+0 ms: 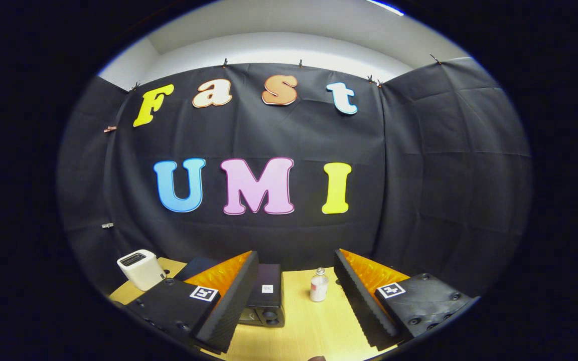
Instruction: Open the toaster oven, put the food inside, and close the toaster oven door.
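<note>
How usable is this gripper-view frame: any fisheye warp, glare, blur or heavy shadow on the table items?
Gripper view: strong fisheye bending at the booth wall and table edges; lighting even, no glare; the small bottle, dark toaster oven and white toaster are sharp but tiny, low in view; the open gripper is in focus, holding nothing.

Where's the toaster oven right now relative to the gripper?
In the gripper view, the dark toaster oven sits on the wooden table between the open fingers, close to the left one, with a small bottle to its right.
</note>
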Available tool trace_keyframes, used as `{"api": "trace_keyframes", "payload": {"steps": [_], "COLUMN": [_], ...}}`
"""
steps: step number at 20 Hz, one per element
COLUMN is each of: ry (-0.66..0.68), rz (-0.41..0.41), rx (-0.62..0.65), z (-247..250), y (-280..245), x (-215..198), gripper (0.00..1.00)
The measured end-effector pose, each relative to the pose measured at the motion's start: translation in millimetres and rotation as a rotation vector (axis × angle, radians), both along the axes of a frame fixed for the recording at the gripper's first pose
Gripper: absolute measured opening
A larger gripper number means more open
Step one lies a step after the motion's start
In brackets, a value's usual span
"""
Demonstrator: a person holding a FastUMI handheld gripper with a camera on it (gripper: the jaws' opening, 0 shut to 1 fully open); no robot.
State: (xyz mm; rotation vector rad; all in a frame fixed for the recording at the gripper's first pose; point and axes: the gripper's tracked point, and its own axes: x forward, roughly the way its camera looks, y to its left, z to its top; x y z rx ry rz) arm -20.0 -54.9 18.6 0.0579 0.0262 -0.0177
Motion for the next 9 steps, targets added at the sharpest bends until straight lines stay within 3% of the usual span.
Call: {"api": "trace_keyframes", "payload": {"steps": [9], "ry": [0.015], "rz": [0.007], "rx": [-0.001], "z": [2.0], "y": [-13.0], "x": [10.1], "gripper": [0.99]}}
